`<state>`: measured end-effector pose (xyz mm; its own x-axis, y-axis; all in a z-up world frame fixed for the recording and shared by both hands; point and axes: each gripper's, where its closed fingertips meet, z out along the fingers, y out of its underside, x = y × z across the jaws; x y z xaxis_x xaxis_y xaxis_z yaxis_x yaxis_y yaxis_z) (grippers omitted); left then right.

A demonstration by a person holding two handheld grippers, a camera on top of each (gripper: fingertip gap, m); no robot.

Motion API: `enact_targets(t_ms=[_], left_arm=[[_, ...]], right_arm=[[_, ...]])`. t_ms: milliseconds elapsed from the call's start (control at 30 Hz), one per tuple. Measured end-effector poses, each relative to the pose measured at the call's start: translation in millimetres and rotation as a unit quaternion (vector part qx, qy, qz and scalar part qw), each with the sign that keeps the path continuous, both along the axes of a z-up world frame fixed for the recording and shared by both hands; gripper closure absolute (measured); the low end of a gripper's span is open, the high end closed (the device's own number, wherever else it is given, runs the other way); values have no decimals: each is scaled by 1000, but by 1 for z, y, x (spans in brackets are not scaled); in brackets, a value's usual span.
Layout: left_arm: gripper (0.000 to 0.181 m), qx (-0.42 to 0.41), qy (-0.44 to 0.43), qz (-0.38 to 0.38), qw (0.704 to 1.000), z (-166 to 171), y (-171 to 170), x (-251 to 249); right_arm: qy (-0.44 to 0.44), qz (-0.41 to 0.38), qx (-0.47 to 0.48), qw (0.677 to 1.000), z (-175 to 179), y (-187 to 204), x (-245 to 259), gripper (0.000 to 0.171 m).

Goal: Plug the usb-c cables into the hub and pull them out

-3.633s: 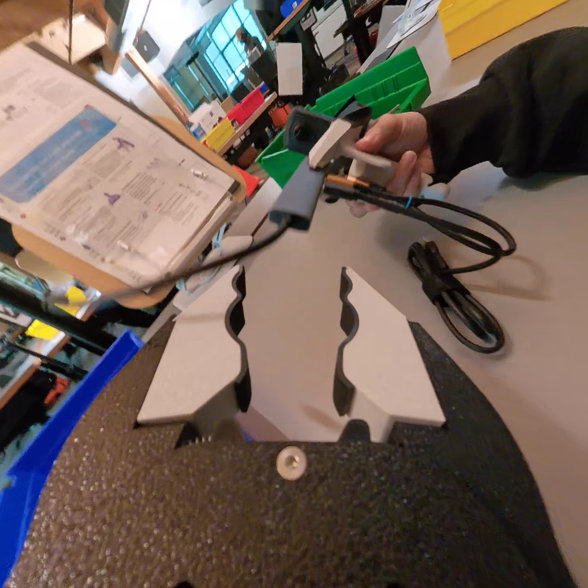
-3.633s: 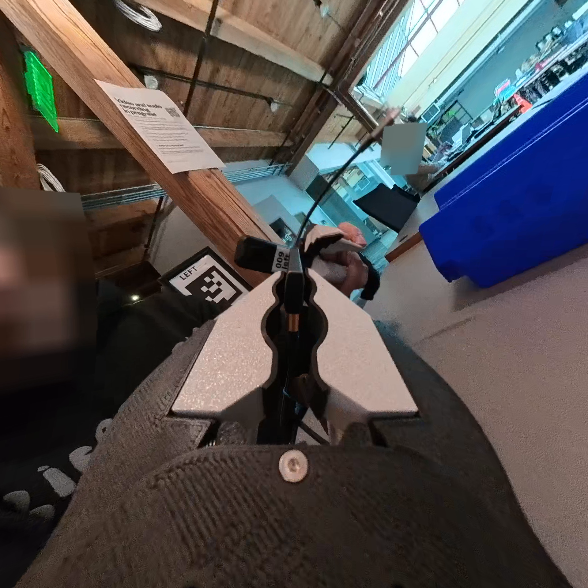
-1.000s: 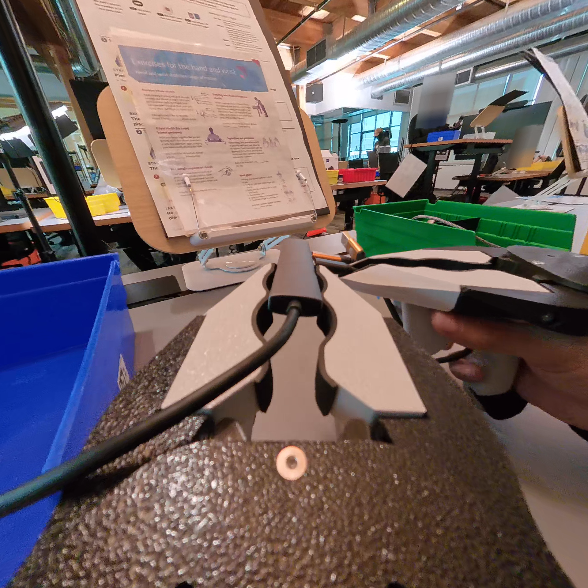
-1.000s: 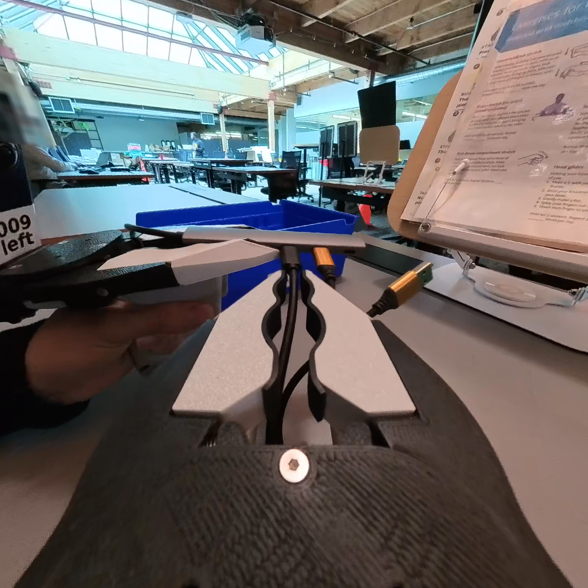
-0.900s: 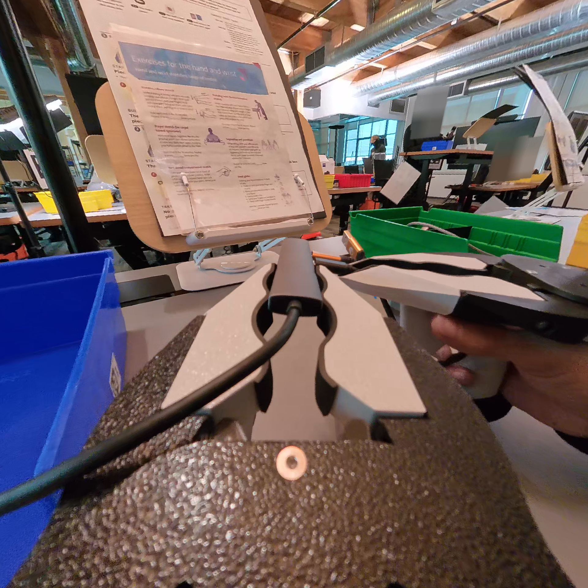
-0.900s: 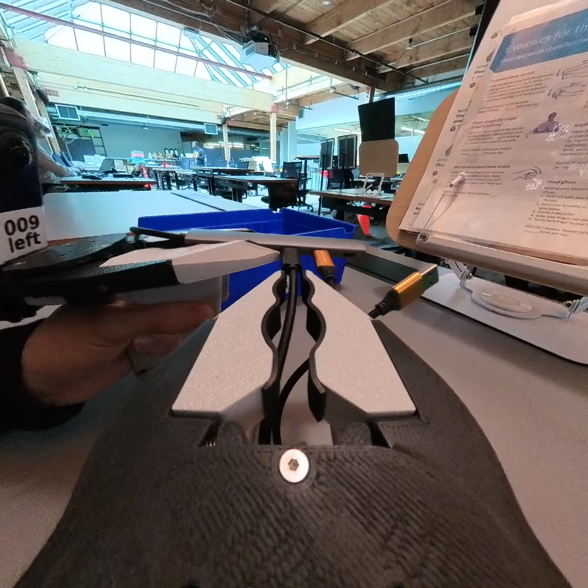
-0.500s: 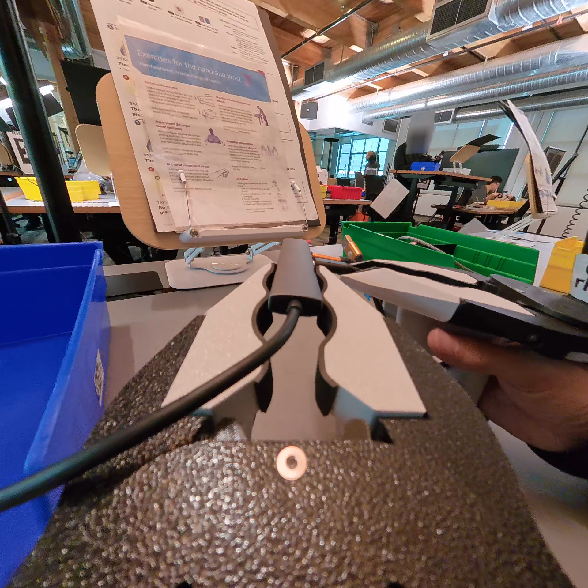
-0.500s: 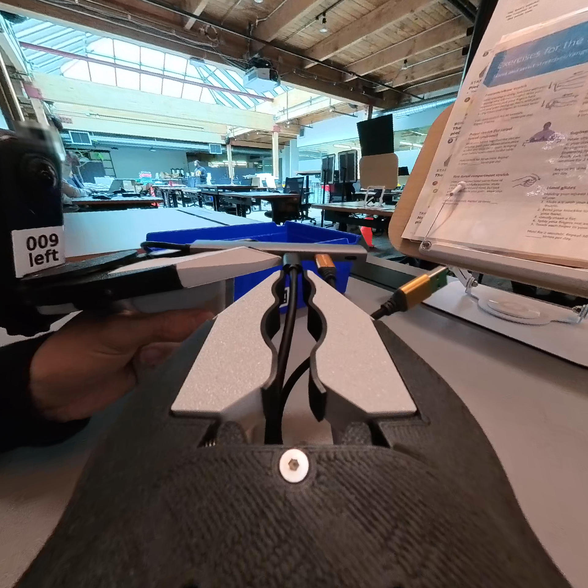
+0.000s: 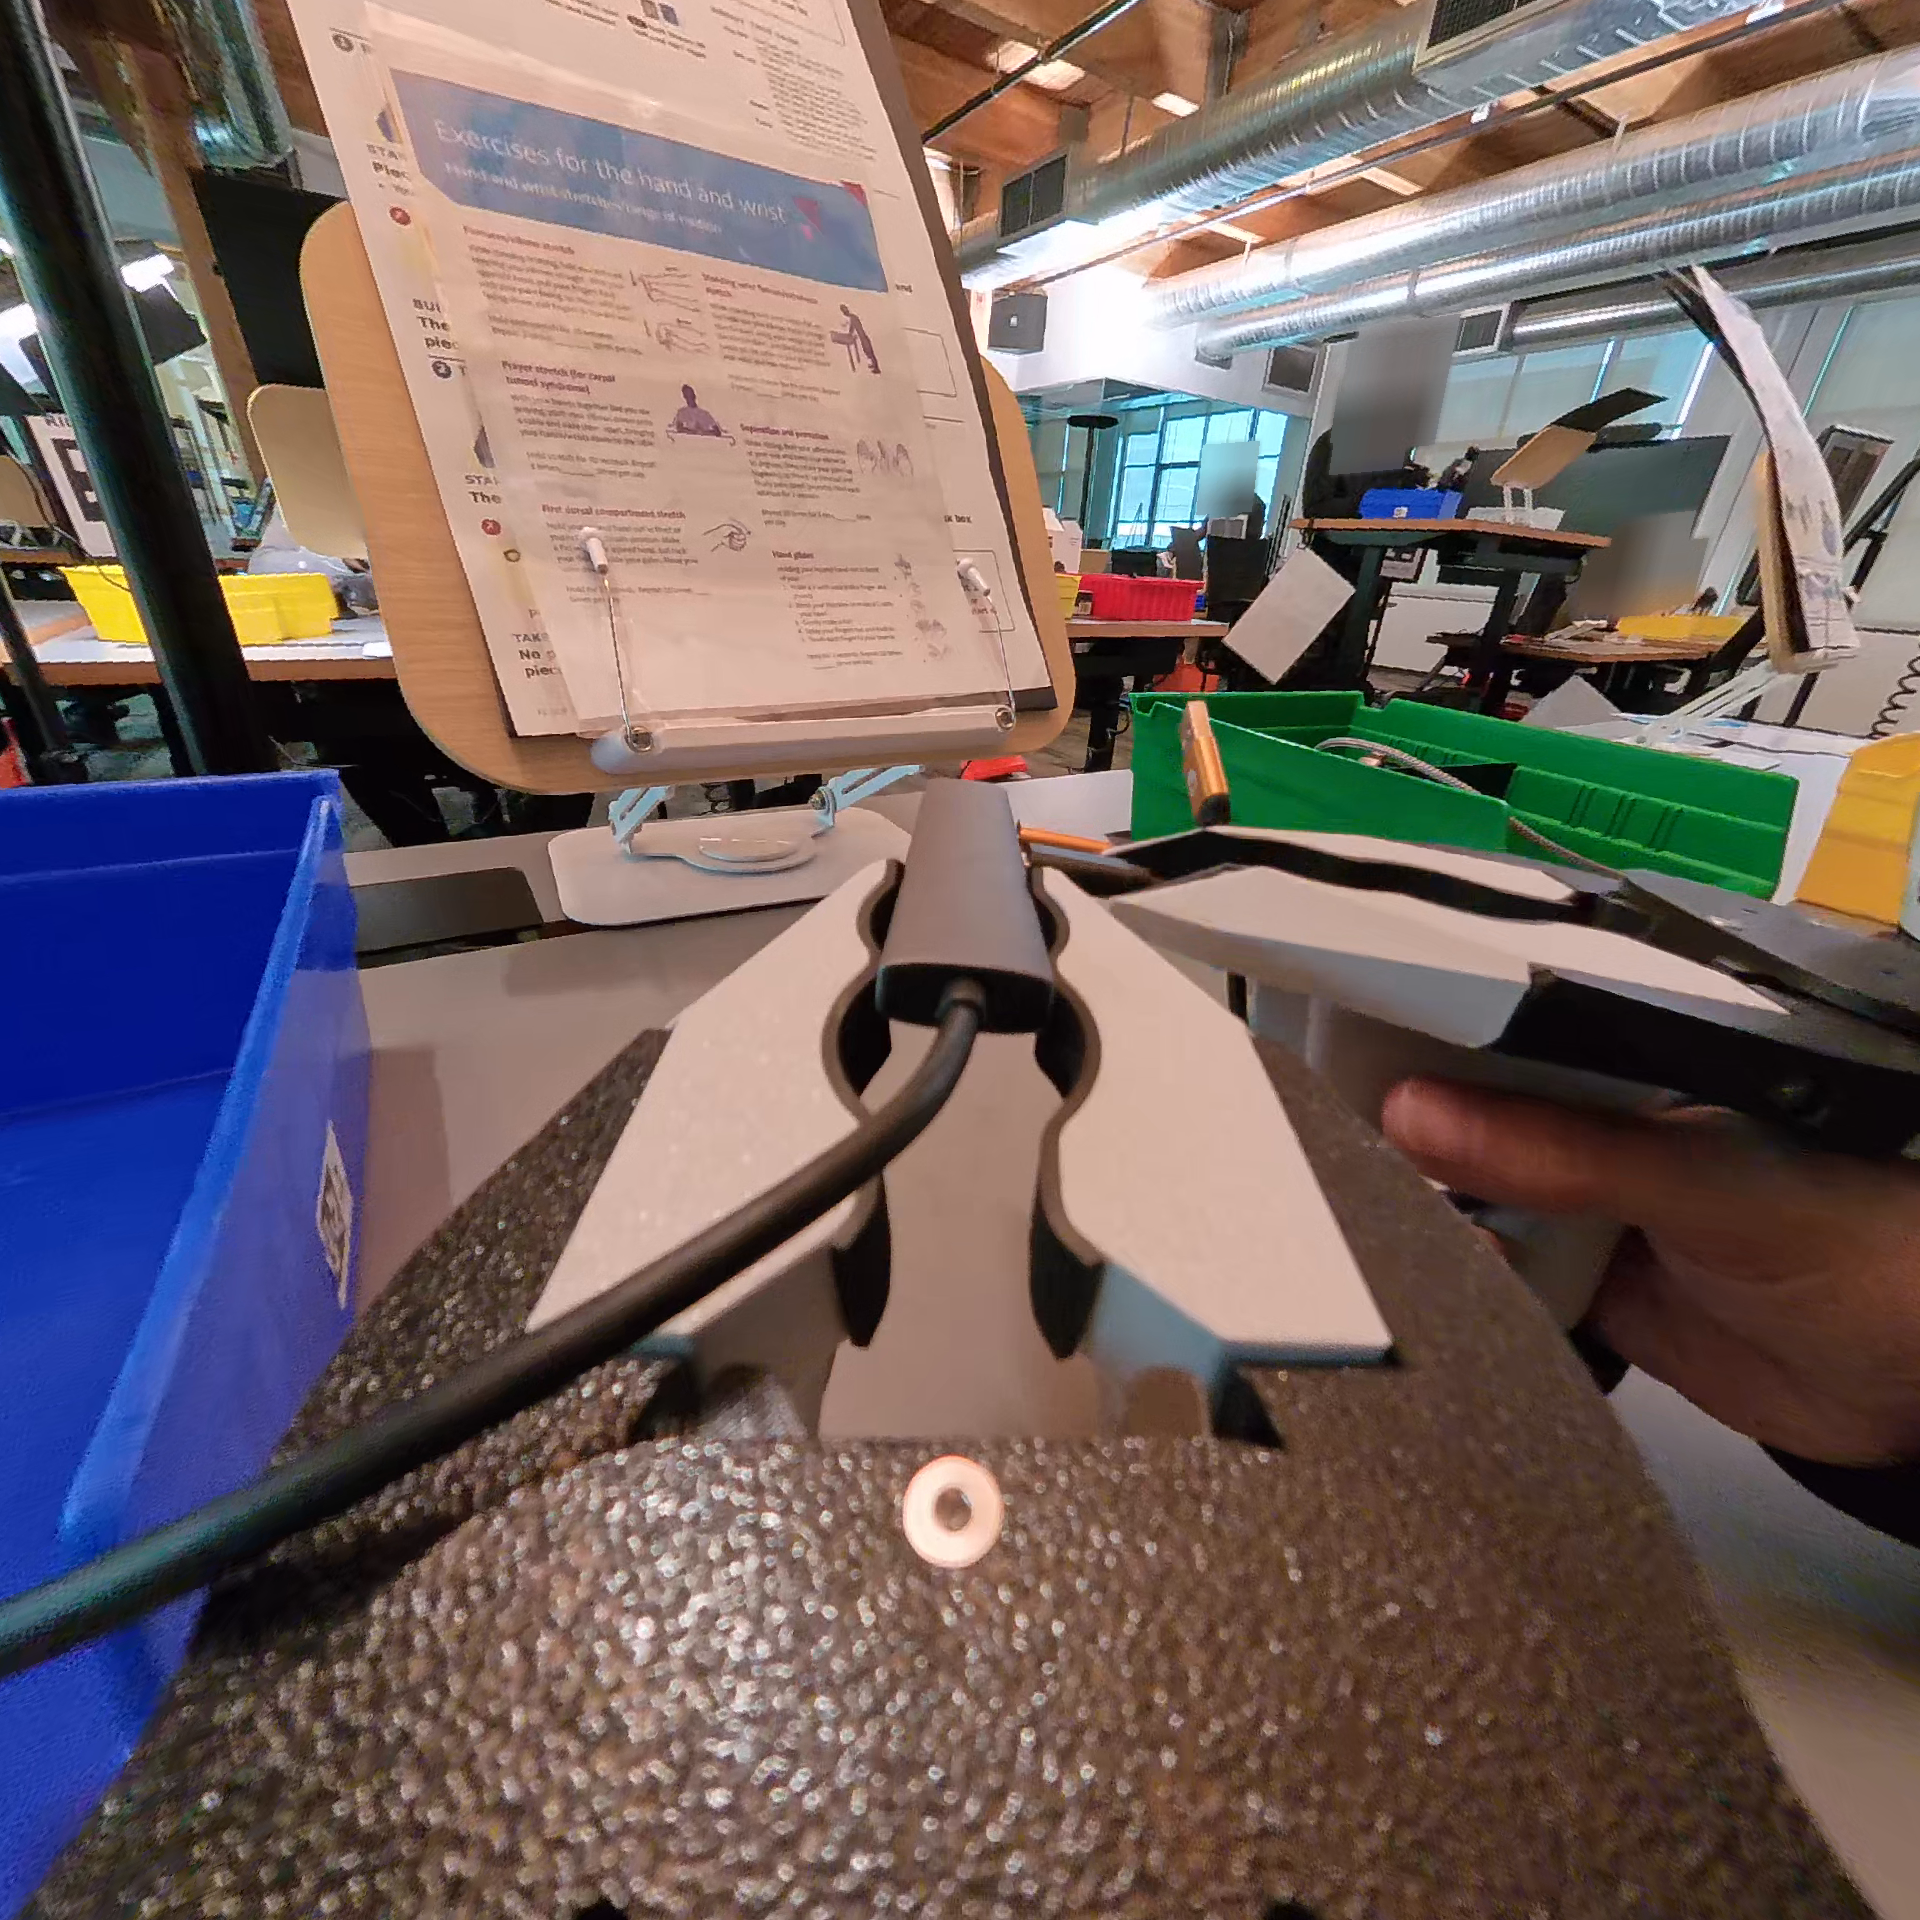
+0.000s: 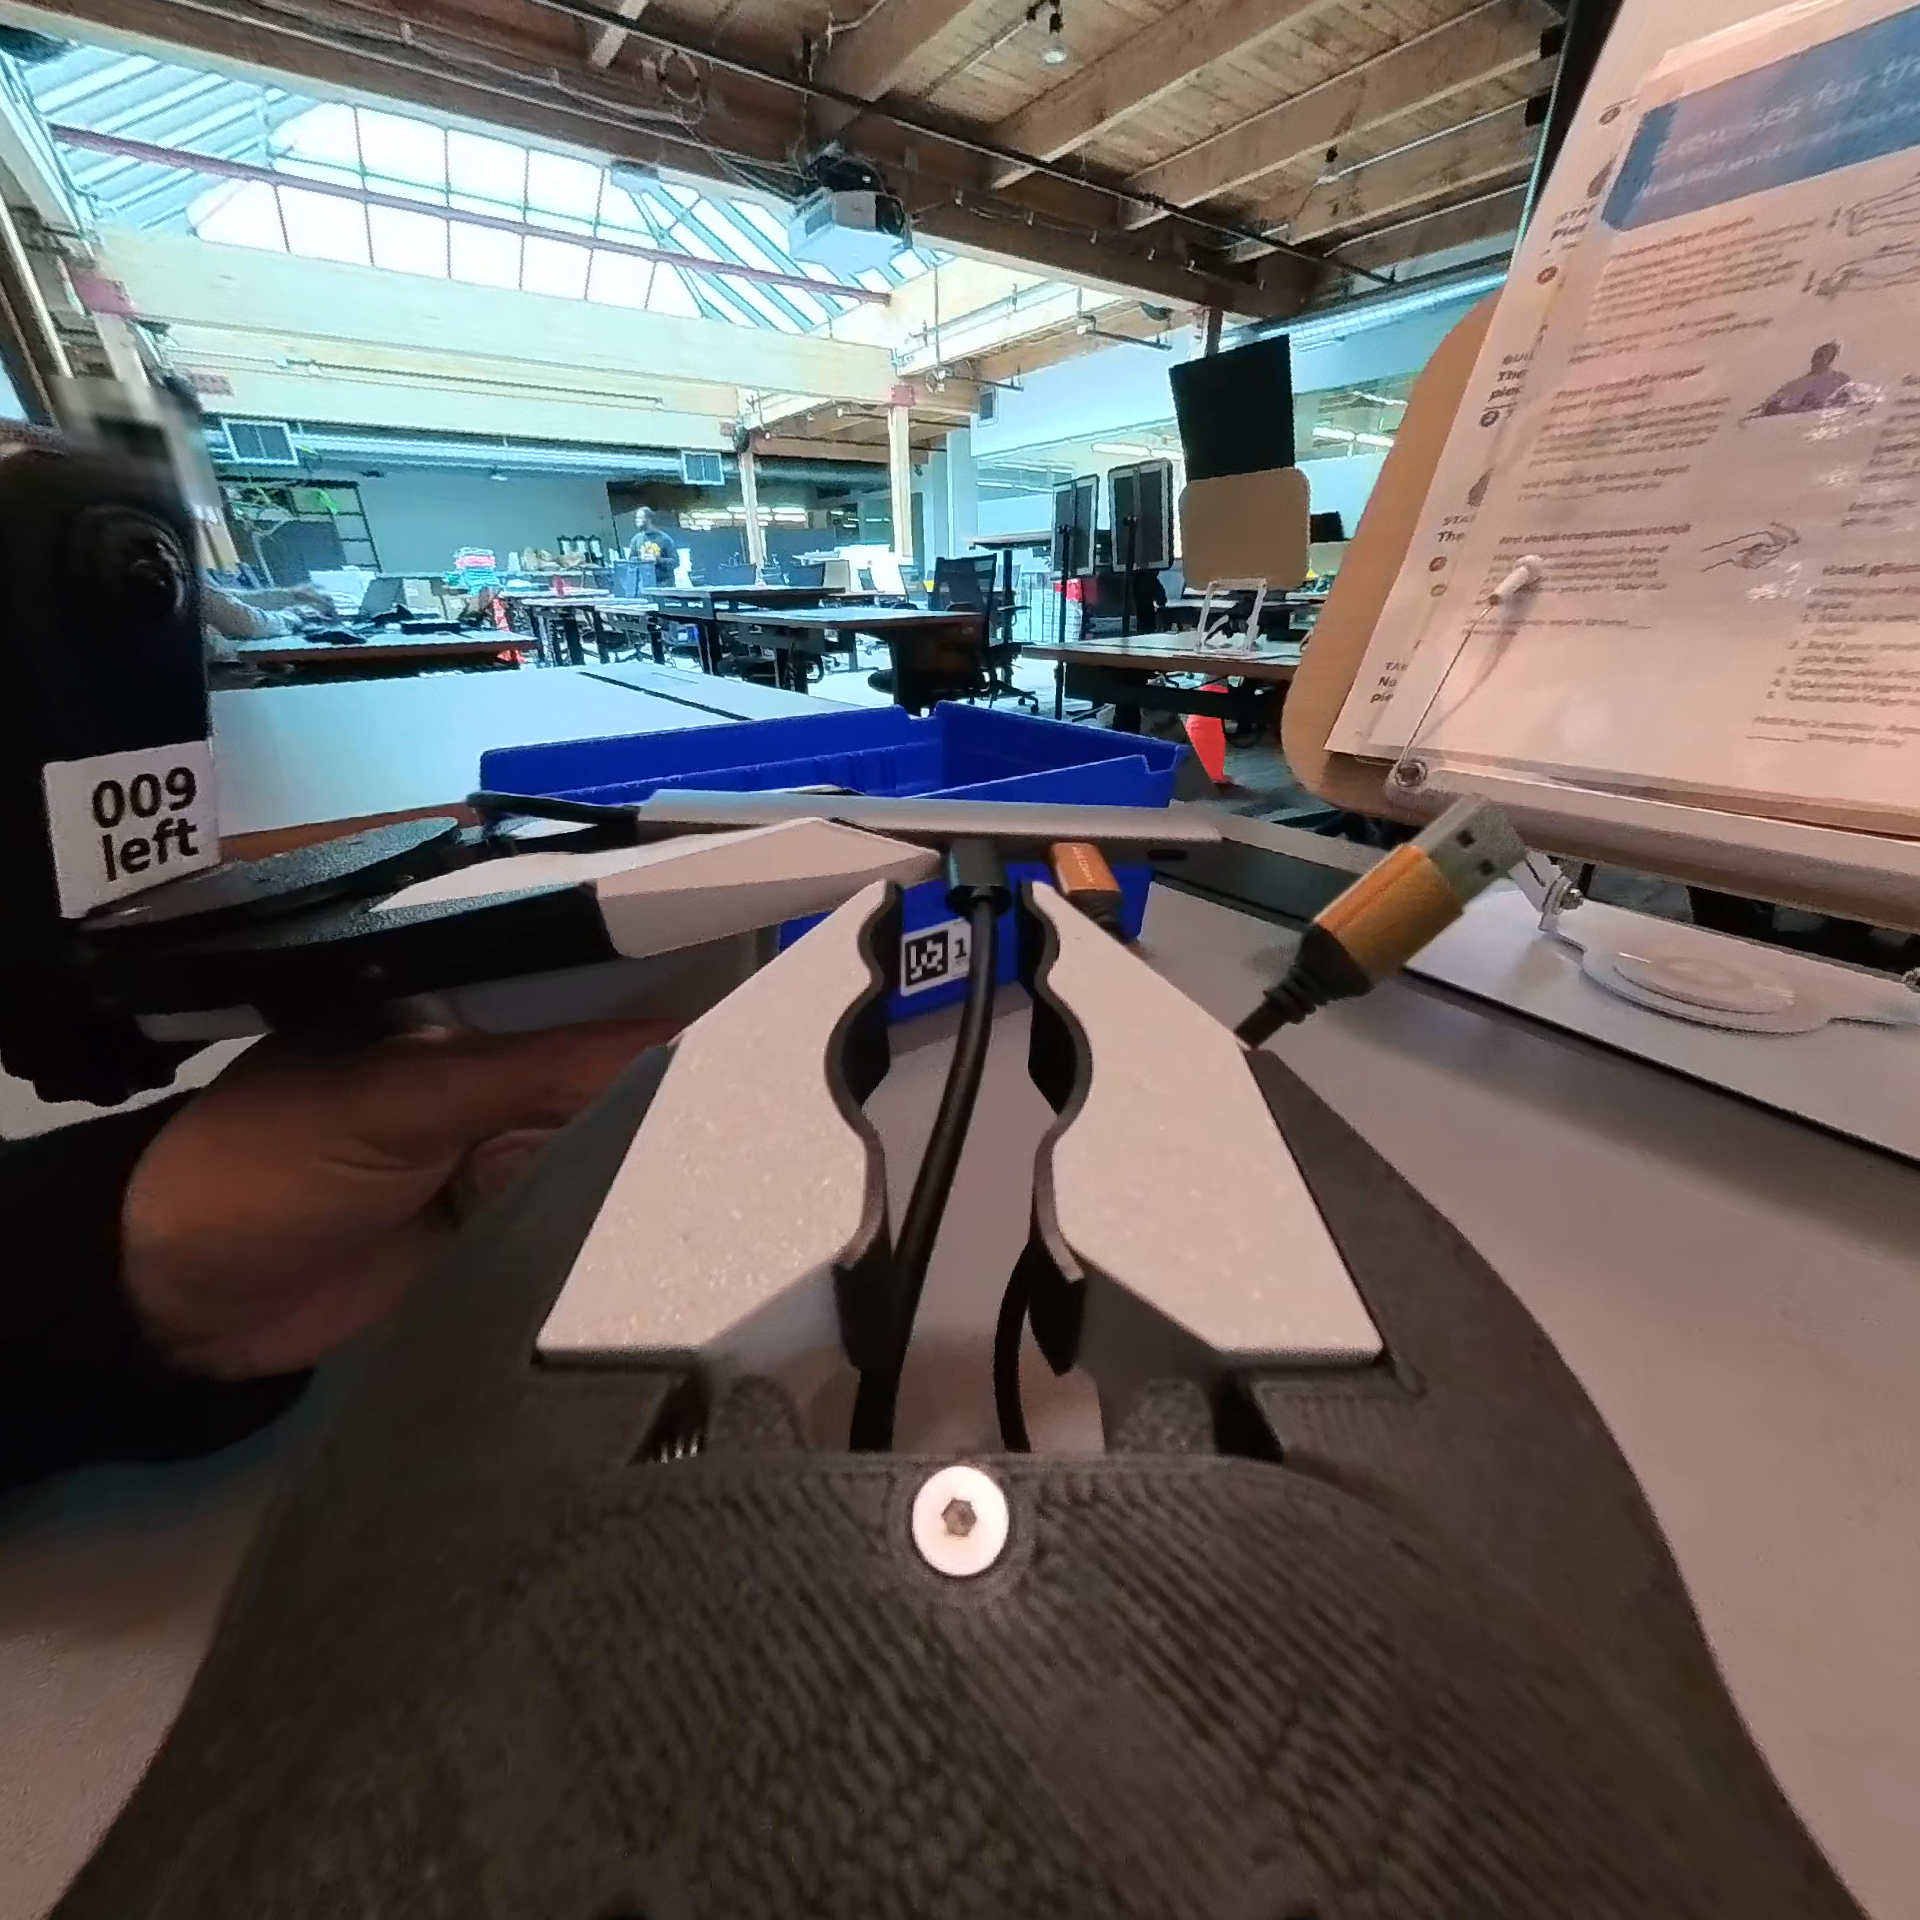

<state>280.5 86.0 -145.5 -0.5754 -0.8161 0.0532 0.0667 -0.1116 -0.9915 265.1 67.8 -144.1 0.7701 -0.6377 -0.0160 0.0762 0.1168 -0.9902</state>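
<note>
— Between the left gripper (image 9: 961,914) fingers the grey hub (image 9: 966,904) is clamped, held above the table (image 10: 1621,1226). How should it be handled?

— As a light, rigid bar; it is best gripped across its body (smooth sides could slip). The right gripper (image 10: 961,914) stands parted around the black cable (image 10: 940,1101), whose limp cord bends, so its stiff plug (image 10: 971,862) at the hub should be taken.

Left wrist view looks forward, low over the worktop (image 9: 644,966), along its own hand-held gripper (image 9: 961,914) towards a document stand (image 9: 717,758). Right wrist view faces leftward across it. Both views share the hub (image 9: 961,904), blue bin (image 10: 821,758) and stand, at close range.
</note>
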Motion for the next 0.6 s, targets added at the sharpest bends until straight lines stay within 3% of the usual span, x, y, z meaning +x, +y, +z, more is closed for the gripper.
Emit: enact_targets(t_ms=[400,600], left_arm=[[160,8,7,-5,1000,-3,-8,-1],[160,19,5,2,1000,-3,-7,-1]], right_arm=[[-19,-49,-25,998,-1,-8,5,159],[-18,-34,-36,999,-1,-7,5,159]])
